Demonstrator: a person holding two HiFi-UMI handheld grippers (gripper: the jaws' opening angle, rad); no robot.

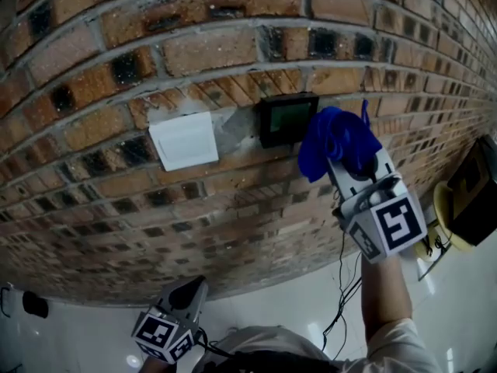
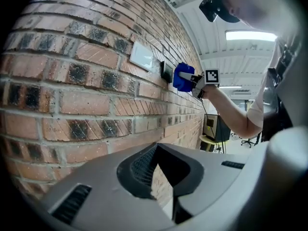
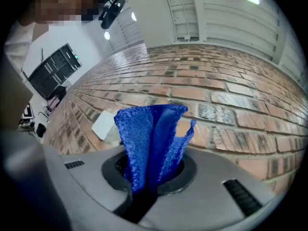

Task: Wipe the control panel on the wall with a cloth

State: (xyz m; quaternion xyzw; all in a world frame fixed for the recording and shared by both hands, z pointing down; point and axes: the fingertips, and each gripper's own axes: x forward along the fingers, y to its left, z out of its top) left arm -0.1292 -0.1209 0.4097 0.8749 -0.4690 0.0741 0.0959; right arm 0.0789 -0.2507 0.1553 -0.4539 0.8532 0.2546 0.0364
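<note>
The black control panel (image 1: 287, 119) is set in the brick wall, just right of a white switch plate (image 1: 184, 140). A bunched blue cloth (image 1: 334, 140) sits right of the panel, overlapping its right edge. My right gripper (image 1: 347, 160) is shut on the cloth and points up at the wall. In the right gripper view the cloth (image 3: 151, 138) stands up out of the right gripper (image 3: 148, 179) and hides the panel; the white plate (image 3: 103, 124) shows at left. My left gripper (image 1: 189, 292) hangs low, away from the panel. Its jaws (image 2: 161, 177) are shut with nothing in them.
A dark box (image 1: 475, 189) stands on a yellowish round table (image 1: 444, 208) at the right, close to the wall. Black cables (image 1: 342, 286) hang below my right arm. A small black object (image 1: 35, 304) lies on the white floor at lower left.
</note>
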